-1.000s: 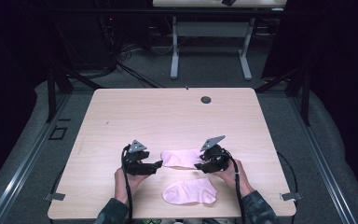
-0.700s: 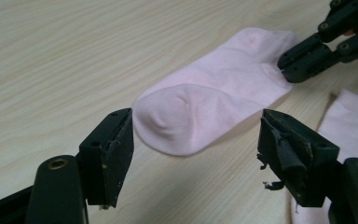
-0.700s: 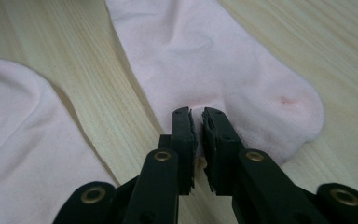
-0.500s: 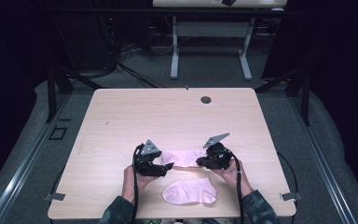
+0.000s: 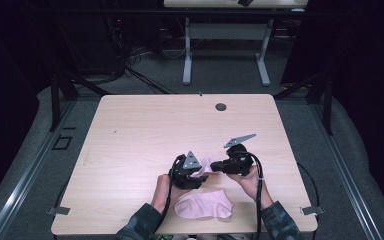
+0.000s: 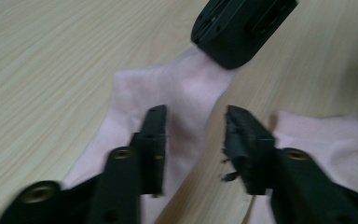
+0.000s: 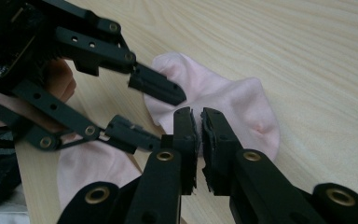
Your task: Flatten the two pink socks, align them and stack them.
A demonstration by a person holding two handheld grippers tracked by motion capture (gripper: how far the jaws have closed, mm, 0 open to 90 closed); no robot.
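Two pale pink socks are on the wooden table (image 5: 145, 130). One sock (image 5: 203, 206) lies flat near the front edge. The other sock (image 5: 205, 164) (image 7: 242, 102) (image 6: 182, 88) is bunched between my two grippers. My right gripper (image 7: 198, 126) (image 5: 216, 165) is shut on one end of it and holds that end slightly raised. My left gripper (image 6: 195, 112) (image 5: 199, 175) faces it from the left. Its jaws have just been closing and still stand apart, straddling the sock's other part without pressing on it. In the left gripper view the flat sock (image 6: 326, 135) lies at the right.
A dark round grommet (image 5: 221, 106) sits in the table near its far edge. The person's hands and sleeves come in over the front edge. Another table's legs (image 5: 225, 50) and floor cables stand beyond the far side.
My left gripper has moved right, up to the sock and close to the right gripper, and its jaws have narrowed. My right gripper has shut on the sock and risen a little.
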